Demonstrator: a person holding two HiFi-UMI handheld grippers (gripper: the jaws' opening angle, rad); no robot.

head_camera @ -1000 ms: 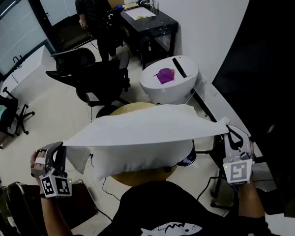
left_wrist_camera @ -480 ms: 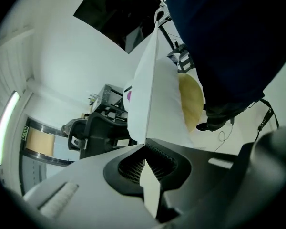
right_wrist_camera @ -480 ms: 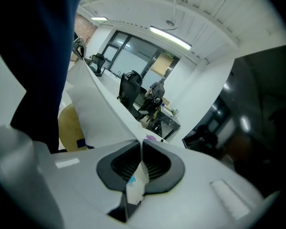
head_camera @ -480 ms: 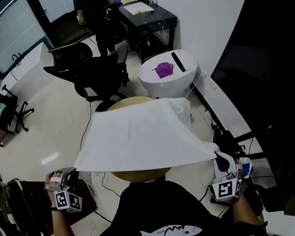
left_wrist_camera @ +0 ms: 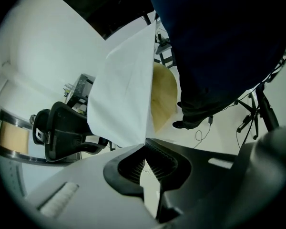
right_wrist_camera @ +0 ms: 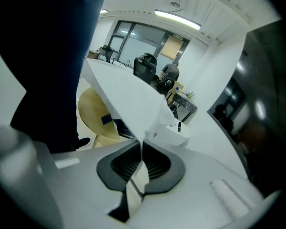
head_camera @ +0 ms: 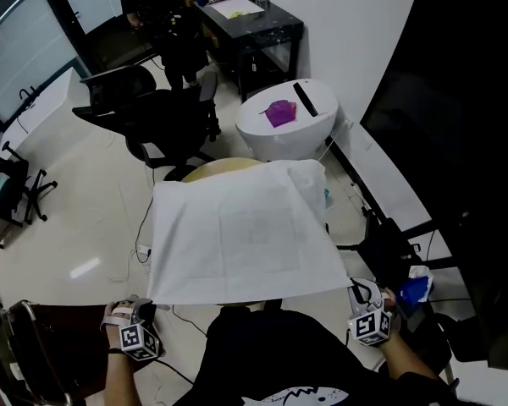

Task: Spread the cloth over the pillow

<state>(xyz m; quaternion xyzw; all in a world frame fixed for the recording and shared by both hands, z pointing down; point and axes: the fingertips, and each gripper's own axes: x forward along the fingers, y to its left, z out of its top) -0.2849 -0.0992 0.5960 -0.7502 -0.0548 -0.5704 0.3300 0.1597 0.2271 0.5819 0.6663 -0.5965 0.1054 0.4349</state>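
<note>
Right now the cloth (head_camera: pixel 237 235) lies stretched flat above the round wooden table (head_camera: pixel 210 169), its near edge hanging toward you. A faint squarish shape shows through its middle; whether that is the pillow cannot be told. Your left gripper (head_camera: pixel 142 309) pinches the near left corner, jaws closed tight on the fabric in the left gripper view (left_wrist_camera: pixel 144 144). Your right gripper (head_camera: pixel 356 293) clamps the near right corner, with a strip of cloth trailing back between its jaws (right_wrist_camera: pixel 142 142). Beyond the table stand a white round unit (head_camera: pixel 309 129) with a purple item (head_camera: pixel 280 112) on top, an office chair (head_camera: pixel 165 121) and a black desk (head_camera: pixel 254 32).
</note>
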